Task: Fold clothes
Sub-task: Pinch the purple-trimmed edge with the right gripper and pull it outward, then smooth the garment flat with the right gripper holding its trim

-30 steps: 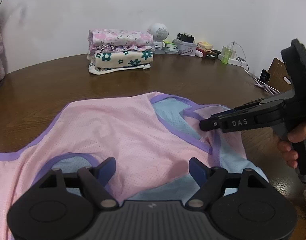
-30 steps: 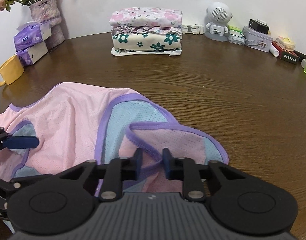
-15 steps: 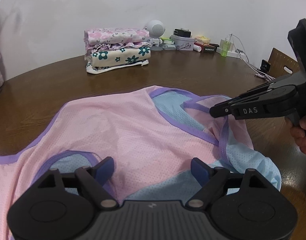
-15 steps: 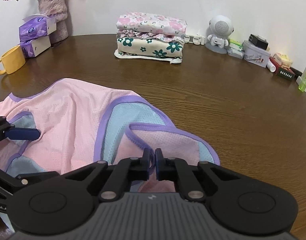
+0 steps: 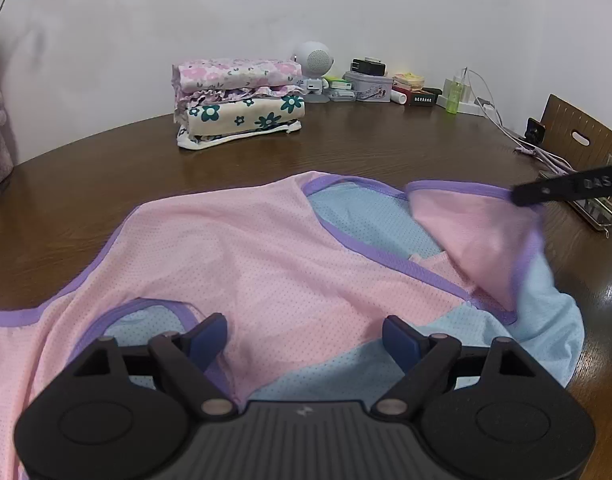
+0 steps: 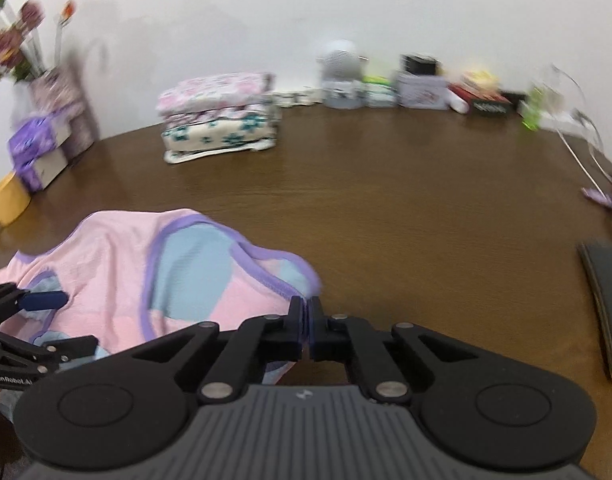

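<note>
Pinching the purple-trimmed strap of the pink and blue vest [image 5: 266, 272], the right gripper [image 6: 307, 322] is clamped on the cloth and lifts it off the counter [image 6: 405, 208]. The left gripper [image 5: 306, 334] hovers with its jaws wide apart over the vest's near armhole, gripping nothing. I judge the step to be spreading the vest flat before the first fold; next the left should close on the near edge. Beyond, toward the counter's far edge, sits a stack of folded clothes [image 5: 238, 104], with a white speaker [image 5: 315, 60] by the wall.
</note>
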Tool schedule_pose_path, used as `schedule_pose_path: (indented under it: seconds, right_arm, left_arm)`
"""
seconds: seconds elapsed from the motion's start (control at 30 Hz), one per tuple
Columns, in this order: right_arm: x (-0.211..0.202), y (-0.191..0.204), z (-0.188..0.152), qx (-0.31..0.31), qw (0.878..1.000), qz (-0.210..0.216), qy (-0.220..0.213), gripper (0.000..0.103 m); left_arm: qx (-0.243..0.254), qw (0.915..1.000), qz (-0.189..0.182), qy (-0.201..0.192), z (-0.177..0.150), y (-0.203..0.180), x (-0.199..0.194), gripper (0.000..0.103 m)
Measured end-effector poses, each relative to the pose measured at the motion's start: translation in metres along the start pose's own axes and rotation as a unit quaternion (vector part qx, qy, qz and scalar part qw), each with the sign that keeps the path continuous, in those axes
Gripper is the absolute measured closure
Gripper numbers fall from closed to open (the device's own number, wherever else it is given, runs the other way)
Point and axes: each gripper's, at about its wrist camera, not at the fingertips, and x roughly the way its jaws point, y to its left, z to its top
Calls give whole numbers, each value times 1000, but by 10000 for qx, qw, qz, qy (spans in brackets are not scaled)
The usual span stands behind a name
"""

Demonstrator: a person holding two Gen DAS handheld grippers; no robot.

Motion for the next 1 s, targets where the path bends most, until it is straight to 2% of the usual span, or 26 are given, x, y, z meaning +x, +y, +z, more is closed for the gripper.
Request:
schedule_pose_path:
  seconds: [0.33, 0.53, 0.67, 0.8, 0.87, 0.9, 1.0]
  right_arm:
    - [-27, -59, -49, 810, 9963, -285, 70, 101]
    - [-34, -71, -78, 1032, 9939, -346, 184, 101]
    - [-43, -69, -83, 1009, 9938, -423, 199, 101]
    - [-53, -64, -72, 962, 9946, -391, 13, 92]
    - [-53, -57, -61, 879, 9957, -261, -143, 78]
    - [-53, -53, -55, 836, 9961, -193, -215, 68]
    - [-37, -37, -35, 664, 9976, 79, -151, 67]
  left_arm:
    - [13, 9998, 202, -51, -4, -4, 0, 17]
    - [22, 9997, 241, -67, -5, -5, 0, 16]
    - [28, 9996, 267, -77, -5, -5, 0, 15]
    - [34, 9995, 293, -88, -6, -6, 0, 15]
    - [29, 9995, 292, -85, -6, -6, 0, 15]
    - [13, 9996, 287, -82, -6, -6, -1, 15]
    - [-60, 9997, 223, -51, -6, -5, -4, 15]
